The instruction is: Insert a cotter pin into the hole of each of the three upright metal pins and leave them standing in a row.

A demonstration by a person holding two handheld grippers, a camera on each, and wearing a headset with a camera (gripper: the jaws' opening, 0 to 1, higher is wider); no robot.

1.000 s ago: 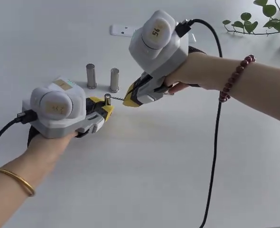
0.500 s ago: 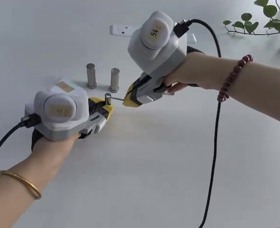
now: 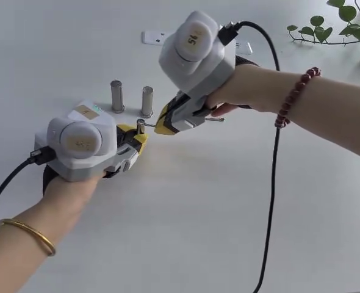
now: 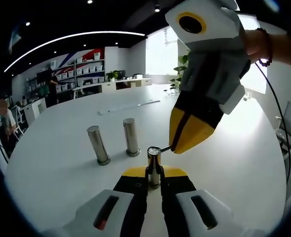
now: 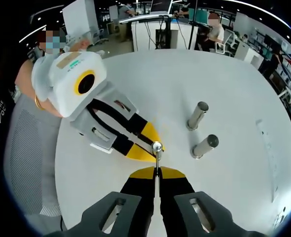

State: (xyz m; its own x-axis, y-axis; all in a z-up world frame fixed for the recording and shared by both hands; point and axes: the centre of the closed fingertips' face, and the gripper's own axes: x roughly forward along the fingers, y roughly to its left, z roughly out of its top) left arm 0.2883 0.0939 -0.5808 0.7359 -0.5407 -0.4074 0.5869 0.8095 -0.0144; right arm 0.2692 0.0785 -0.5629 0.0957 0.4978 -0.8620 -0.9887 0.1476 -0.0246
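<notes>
Contact: cotter pin (image 5: pixel 157 162) at pin (image 4: pixel 154 159) top
Left gripper (image 3: pixel 136 135) clamps the pin – right gripper (image 3: pixel 162 127) pinches the cotter pin, jaws closed.

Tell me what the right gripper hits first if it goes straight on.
Most likely the metal pin held in the left gripper; the cotter pin in the right gripper sits at its top.

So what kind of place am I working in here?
Probably an open-plan office or lab: a big white table, shelves of boxes along the far wall, and a leafy plant.
</notes>
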